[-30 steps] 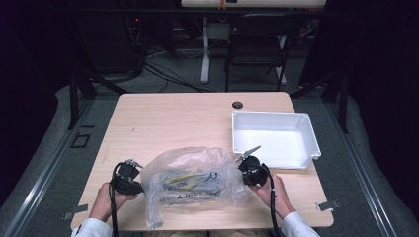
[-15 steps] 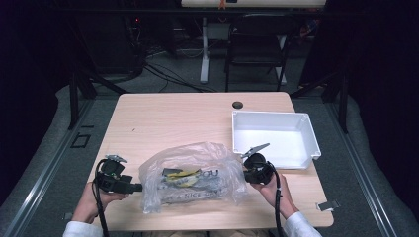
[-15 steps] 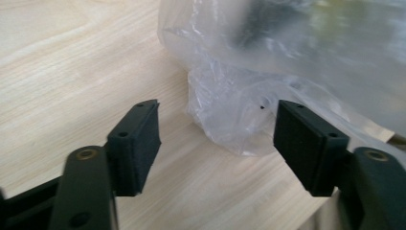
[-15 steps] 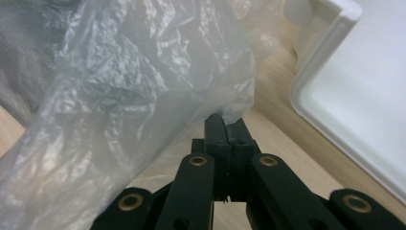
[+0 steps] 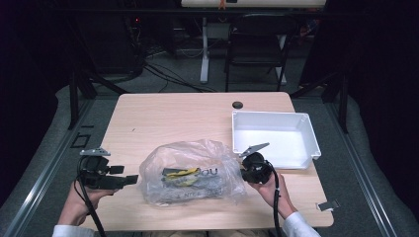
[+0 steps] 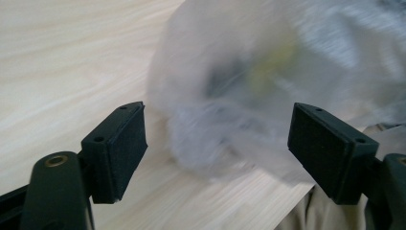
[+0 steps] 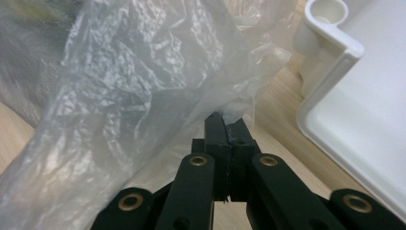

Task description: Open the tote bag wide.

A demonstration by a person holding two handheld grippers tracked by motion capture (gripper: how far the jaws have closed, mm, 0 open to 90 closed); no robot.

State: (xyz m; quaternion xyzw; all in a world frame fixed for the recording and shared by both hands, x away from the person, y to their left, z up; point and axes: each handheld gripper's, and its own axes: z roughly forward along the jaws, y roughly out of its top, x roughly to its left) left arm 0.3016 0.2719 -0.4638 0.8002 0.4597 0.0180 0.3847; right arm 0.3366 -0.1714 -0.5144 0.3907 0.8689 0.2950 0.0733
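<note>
Right gripper pinches clear plastic bag at its right edge. Left gripper jaws just opened wide, empty, left of bag, apart.

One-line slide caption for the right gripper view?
Right gripper pinches the clear plastic bag's edge beside the white tray.

I'm seeing the clear plastic bag lying at the table's 6 o'clock edge, yellow and dark stuff showing thru it. My left gripper is hovering at the bag's 9 o'clock, just clear of it; its jaws have just been opening, nothing btwn them. My right gripper is sitting at the bag's 3 o'clock, against the plastic; can't tell the jaws from up here. The white tray is sitting at the bag's 2 o'clock, just beyond the right gripper.
</note>
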